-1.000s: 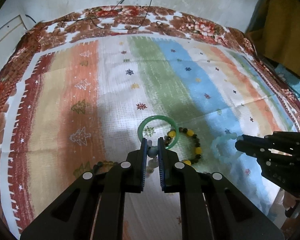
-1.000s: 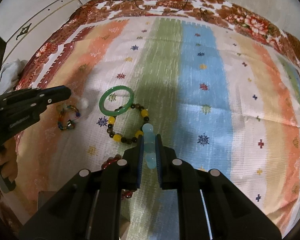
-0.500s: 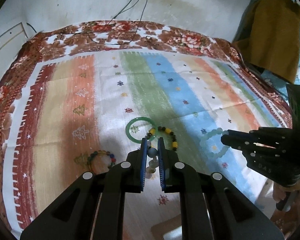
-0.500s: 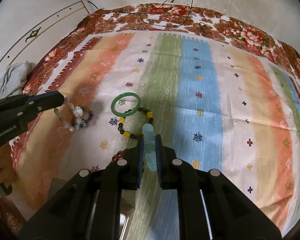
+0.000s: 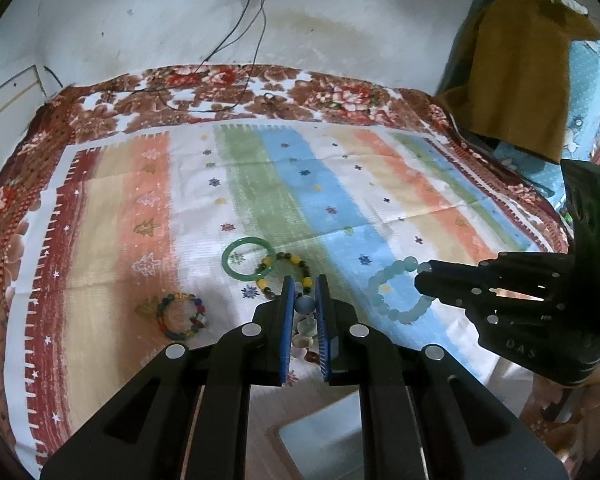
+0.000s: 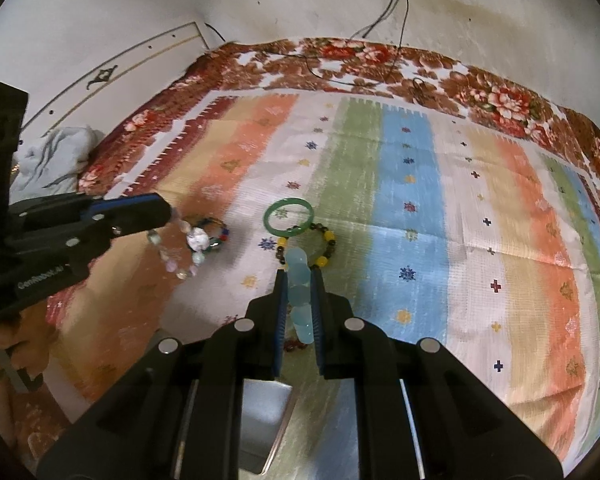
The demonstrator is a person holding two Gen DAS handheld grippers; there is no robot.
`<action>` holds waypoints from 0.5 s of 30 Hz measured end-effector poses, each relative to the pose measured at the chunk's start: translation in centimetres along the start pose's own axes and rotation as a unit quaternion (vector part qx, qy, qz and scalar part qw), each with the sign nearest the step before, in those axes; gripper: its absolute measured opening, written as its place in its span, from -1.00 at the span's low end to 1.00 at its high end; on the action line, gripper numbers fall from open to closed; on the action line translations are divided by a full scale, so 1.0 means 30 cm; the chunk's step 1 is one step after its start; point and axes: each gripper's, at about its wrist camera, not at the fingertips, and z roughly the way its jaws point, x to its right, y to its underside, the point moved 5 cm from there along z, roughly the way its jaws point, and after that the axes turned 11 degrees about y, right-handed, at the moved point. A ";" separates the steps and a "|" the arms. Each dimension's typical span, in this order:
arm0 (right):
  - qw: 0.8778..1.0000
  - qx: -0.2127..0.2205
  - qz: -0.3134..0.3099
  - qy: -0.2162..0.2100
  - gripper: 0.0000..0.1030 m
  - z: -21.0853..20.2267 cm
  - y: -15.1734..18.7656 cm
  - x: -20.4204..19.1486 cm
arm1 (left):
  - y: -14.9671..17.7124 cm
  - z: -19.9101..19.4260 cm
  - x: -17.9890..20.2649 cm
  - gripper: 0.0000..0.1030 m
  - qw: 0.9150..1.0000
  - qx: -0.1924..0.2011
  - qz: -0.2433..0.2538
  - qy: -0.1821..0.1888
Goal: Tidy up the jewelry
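Observation:
My left gripper (image 5: pixel 304 296) is shut on a pale mixed-bead bracelet (image 5: pixel 305 322), held above the striped cloth; it hangs from that gripper in the right wrist view (image 6: pixel 180 252). My right gripper (image 6: pixel 298 284) is shut on a light aqua bead bracelet (image 6: pixel 300 300), which dangles from its tip in the left wrist view (image 5: pixel 396 292). On the cloth lie a green jade bangle (image 5: pixel 248 258), a dark-and-yellow bead bracelet (image 5: pixel 288 274) touching it, and a multicoloured bead bracelet (image 5: pixel 182 316) to the left.
A striped cloth (image 5: pixel 340 200) over a floral blanket (image 5: pixel 220 84) covers the surface. A grey tray or box (image 6: pixel 264 420) lies below the grippers at the near edge. Cables (image 5: pixel 236 40) run down the wall. Hanging clothes (image 5: pixel 520 60) are at the right.
Both grippers have risen and pulled back from the cloth, each carrying its bracelet. The multicoloured bracelet and more of the wall have come into view.

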 end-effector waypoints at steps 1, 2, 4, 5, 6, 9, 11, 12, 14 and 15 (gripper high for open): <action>1.000 0.002 -0.001 -0.002 -0.75 -0.011 0.004 -0.005 | 0.003 -0.005 0.005 -0.80 1.000 0.001 0.001 0.002; 1.000 0.006 -0.002 -0.005 -0.75 -0.026 0.009 -0.011 | 0.010 -0.013 0.015 -0.80 1.000 0.002 0.002 0.004; 1.000 0.011 -0.004 -0.011 -0.75 -0.052 0.020 -0.024 | 0.023 -0.026 0.027 -0.80 1.000 0.005 0.002 0.007; 1.000 0.013 -0.005 -0.012 -0.75 -0.061 0.024 -0.028 | 0.034 -0.035 0.037 -0.80 1.000 0.005 0.003 0.011; 1.000 0.015 -0.006 -0.016 -0.75 -0.073 0.031 -0.034 | 0.043 -0.040 0.044 -0.80 1.000 0.006 0.004 0.012; 0.999 0.020 -0.008 -0.026 -0.75 -0.105 0.051 -0.049 | 0.070 -0.059 0.065 -0.80 1.000 0.007 0.005 0.019; 0.999 0.023 -0.011 -0.033 -0.75 -0.126 0.067 -0.064 | 0.094 -0.071 0.077 -0.80 1.000 0.007 0.005 0.023; 0.999 0.023 -0.013 -0.037 -0.75 -0.134 0.078 -0.072 | 0.105 -0.076 0.082 -0.80 1.000 0.008 0.005 0.024; 0.999 0.022 -0.016 -0.043 -0.75 -0.148 0.100 -0.088 | 0.131 -0.081 0.093 -0.80 1.000 0.004 0.005 0.029; 0.999 0.020 -0.017 -0.047 -0.75 -0.152 0.109 -0.095 | 0.143 -0.082 0.096 -0.80 1.000 0.002 0.004 0.030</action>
